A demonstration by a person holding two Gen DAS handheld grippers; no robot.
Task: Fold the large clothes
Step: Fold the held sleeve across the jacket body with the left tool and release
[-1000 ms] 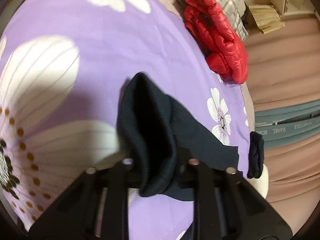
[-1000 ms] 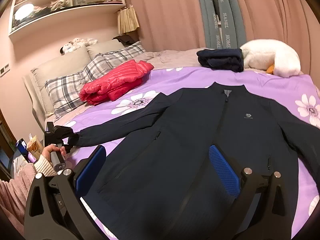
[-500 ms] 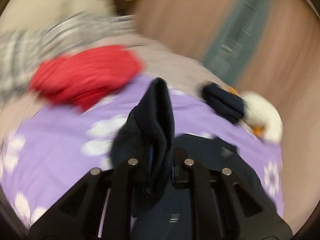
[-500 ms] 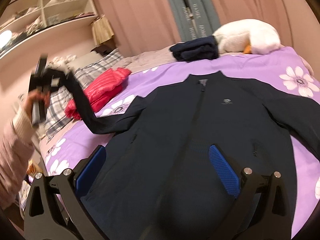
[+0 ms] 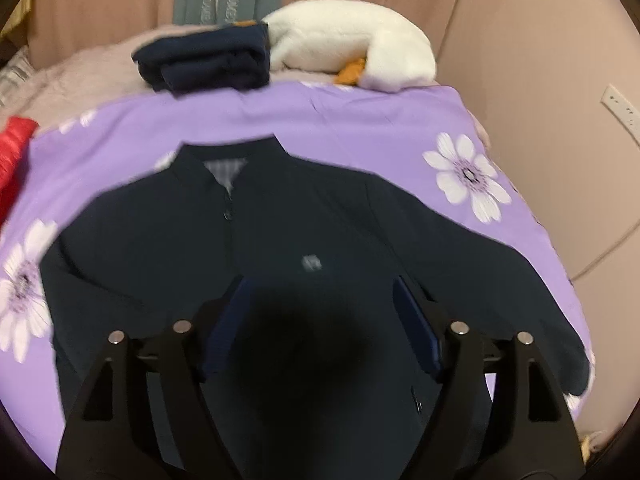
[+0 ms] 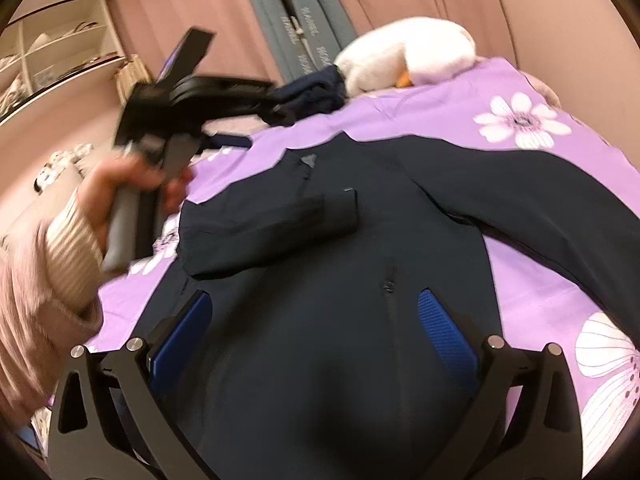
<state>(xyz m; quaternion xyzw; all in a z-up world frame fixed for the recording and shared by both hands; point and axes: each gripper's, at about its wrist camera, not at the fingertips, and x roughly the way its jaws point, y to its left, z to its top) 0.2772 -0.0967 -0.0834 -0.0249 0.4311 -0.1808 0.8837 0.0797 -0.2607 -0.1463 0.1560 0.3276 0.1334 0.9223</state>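
Observation:
A dark navy jacket (image 5: 304, 232) lies face up on the purple flowered bedspread (image 5: 360, 120), collar toward the far side. Its one sleeve (image 6: 276, 224) is folded in across the chest, with the cuff near the zip. The other sleeve (image 6: 540, 204) stretches out to the right. My left gripper (image 5: 320, 284) hangs above the chest with its jaws opening. Dark blur fills the gap, and the pads press on nothing. In the right wrist view a hand (image 6: 132, 184) holds that gripper (image 6: 188, 100) above the shoulder. My right gripper (image 6: 316, 296) stands open over the jacket's lower front.
A folded dark garment (image 5: 208, 60) and a white plush duck (image 5: 352, 40) lie at the far edge of the bed by the curtains. A red puffer jacket (image 5: 12, 152) shows at the left. A wall shelf (image 6: 52, 52) stands far left, and a wall runs along the bed's right side.
The left gripper swung from the bed's side up and over the jacket with the sleeve cuff, then opened. The sleeve now lies across the chest. The right gripper moved nearer the jacket.

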